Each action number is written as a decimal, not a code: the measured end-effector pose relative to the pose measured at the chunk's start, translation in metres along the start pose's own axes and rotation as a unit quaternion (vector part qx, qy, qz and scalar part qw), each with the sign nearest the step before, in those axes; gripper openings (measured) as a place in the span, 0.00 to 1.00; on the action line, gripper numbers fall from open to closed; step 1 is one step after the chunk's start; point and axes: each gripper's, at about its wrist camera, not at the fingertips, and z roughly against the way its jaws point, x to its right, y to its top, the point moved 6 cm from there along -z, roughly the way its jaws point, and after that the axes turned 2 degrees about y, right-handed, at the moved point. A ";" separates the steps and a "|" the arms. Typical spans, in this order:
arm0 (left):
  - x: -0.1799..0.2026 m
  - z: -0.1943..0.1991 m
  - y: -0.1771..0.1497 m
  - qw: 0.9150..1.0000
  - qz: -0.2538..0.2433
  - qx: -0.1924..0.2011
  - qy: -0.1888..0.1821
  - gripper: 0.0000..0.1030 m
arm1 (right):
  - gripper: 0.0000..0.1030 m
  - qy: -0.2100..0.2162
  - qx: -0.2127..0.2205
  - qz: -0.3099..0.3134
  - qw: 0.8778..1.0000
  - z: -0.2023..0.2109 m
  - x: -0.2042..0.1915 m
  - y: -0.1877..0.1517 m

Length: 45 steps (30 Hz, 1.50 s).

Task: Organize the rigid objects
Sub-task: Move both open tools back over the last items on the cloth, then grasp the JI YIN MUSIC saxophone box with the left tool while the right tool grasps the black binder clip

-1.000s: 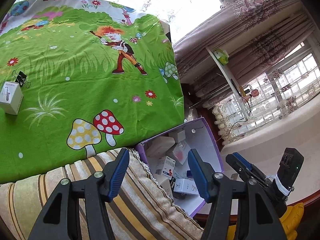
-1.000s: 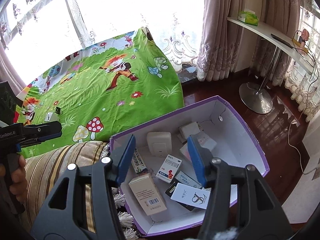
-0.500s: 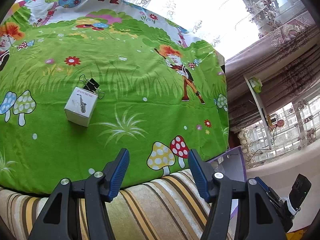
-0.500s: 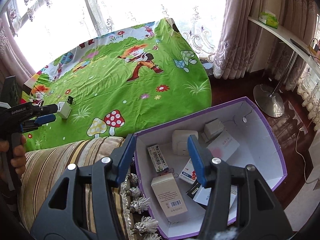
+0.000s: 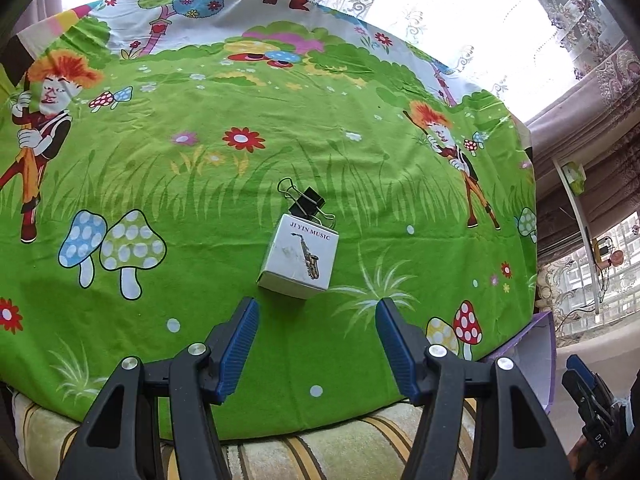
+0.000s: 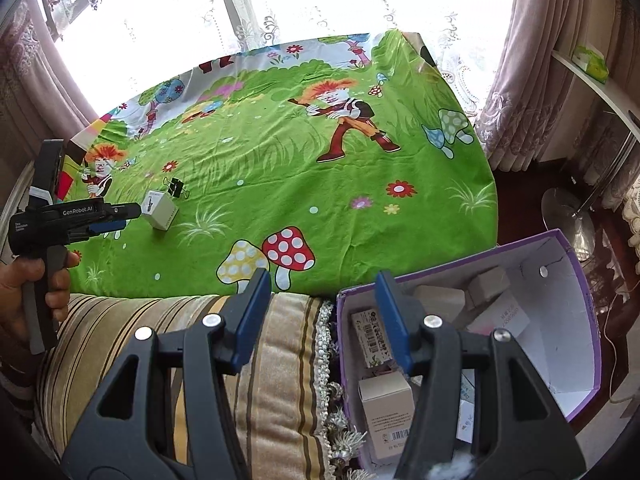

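Observation:
A small white box printed with a saxophone lies on the green cartoon cloth, and a black binder clip touches its far side. My left gripper hovers just short of the box, open with nothing between its blue pads. My right gripper is also open and empty, over the striped cushion edge beside the purple box, which holds several small cartons. In the right wrist view the left gripper sits next to the white box and clip.
The striped cushion borders the cloth's near edge. A corner of the purple box and the right gripper show at lower right. Curtains, a white shelf and a round stand base lie to the right.
The left gripper swung away from the purple box, across the cloth, until the white box sat just ahead of its fingers. The right gripper drifted left, off the box and over the cushion edge.

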 end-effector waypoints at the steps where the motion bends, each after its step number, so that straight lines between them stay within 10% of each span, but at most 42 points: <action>1: 0.000 -0.003 0.001 1.000 -0.003 -0.001 0.006 0.60 | 0.57 0.003 -0.001 0.005 1.000 -0.003 -0.005 0.003; 16: -0.004 -0.040 0.018 0.998 -0.036 -0.020 0.046 0.59 | 0.57 0.035 -0.034 0.066 0.997 -0.054 -0.058 0.034; 22: -0.010 -0.044 0.017 0.999 -0.026 -0.026 0.032 0.44 | 0.57 0.039 -0.051 0.088 0.994 -0.075 -0.077 0.042; 45: -0.078 -0.012 0.020 0.995 0.095 0.004 0.015 0.43 | 0.57 0.044 -0.069 0.252 0.964 -0.164 -0.190 0.067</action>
